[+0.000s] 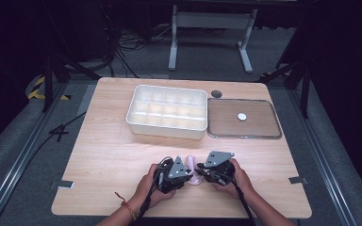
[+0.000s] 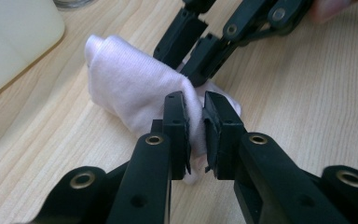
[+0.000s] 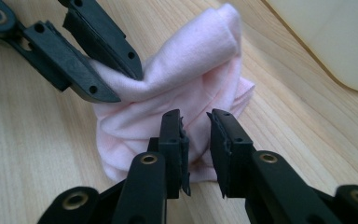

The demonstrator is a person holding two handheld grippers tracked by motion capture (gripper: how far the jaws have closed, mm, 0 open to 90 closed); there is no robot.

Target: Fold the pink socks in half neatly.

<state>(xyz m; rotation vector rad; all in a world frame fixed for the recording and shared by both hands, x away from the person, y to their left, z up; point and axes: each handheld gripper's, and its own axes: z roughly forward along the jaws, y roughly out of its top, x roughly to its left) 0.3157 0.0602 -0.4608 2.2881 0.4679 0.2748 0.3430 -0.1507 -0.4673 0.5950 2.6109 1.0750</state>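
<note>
A pale pink cloth [image 1: 195,178] lies bunched on the wooden table [image 1: 108,160] near its front edge, between my two grippers. My left gripper [image 1: 191,175] comes at it from the left. In the left gripper view the left gripper [image 2: 195,100] is shut on a fold of the cloth [image 2: 130,84]. My right gripper [image 1: 199,167] meets the cloth from the right. In the right gripper view the right gripper [image 3: 196,116] stands slightly open over the cloth [image 3: 191,70], with fabric in the narrow gap and not pinched. Each view shows the other gripper at the cloth: the right gripper [image 2: 189,72] and the left gripper [image 3: 126,86].
A white box [image 1: 167,112] with several empty compartments stands at the table's middle back. Right of it lies a flat clear-rimmed tray [image 1: 245,136] holding a small white disc [image 1: 242,116]. A dark round cap [image 1: 216,93] sits behind the tray.
</note>
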